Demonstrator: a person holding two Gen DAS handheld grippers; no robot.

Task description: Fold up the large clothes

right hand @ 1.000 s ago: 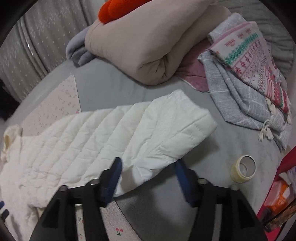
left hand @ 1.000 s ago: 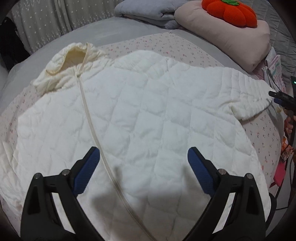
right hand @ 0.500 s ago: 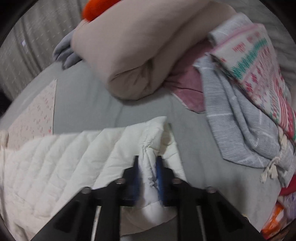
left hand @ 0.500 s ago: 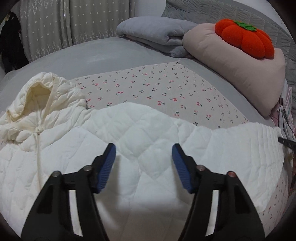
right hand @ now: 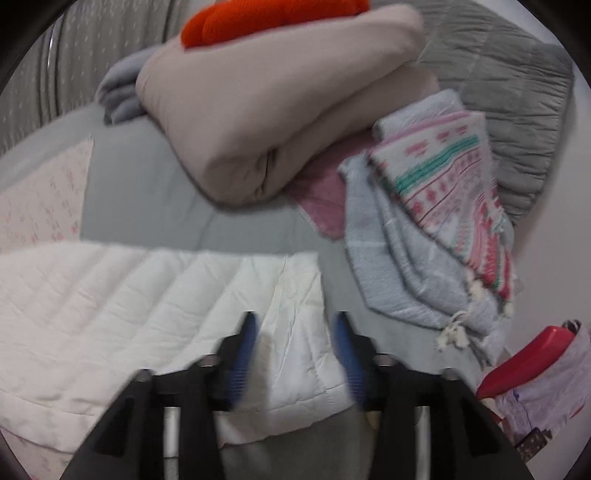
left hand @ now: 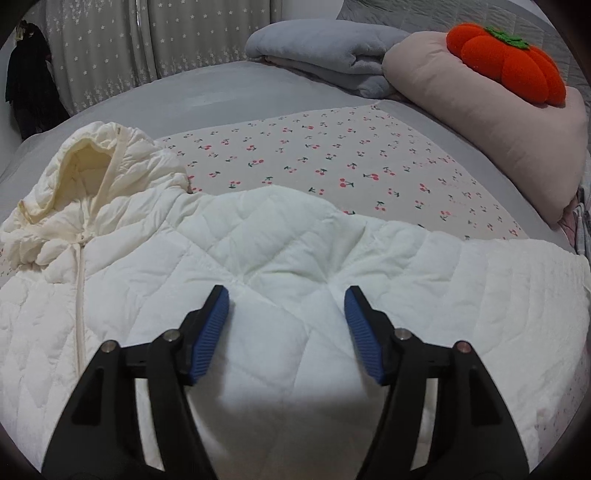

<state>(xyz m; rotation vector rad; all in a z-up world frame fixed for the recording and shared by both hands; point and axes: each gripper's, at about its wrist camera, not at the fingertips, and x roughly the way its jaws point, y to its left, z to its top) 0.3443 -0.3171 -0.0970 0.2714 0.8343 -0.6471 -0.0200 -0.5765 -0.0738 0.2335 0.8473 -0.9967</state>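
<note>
Your left gripper point(left hand: 286, 302) has matte black angular arms, ribbed blue pads point(left hand: 208, 334) and silver pivot screws. Your right gripper point(right hand: 295, 332) looks identical, its blue pads blurred, with silver screw heads.

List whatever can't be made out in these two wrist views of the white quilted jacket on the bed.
- White quilted jacket, left wrist view: hem and lower front hidden behind the left gripper, whose jaws are opening, and cut by the bottom edge.
- Jacket sleeve, right wrist view: motion blur; contact with the opening right gripper is unclear.
- Orange pumpkin-shaped cushion, right wrist view: top cut off.
- Red object, right wrist view: blurred at the edge, unidentifiable.
</note>
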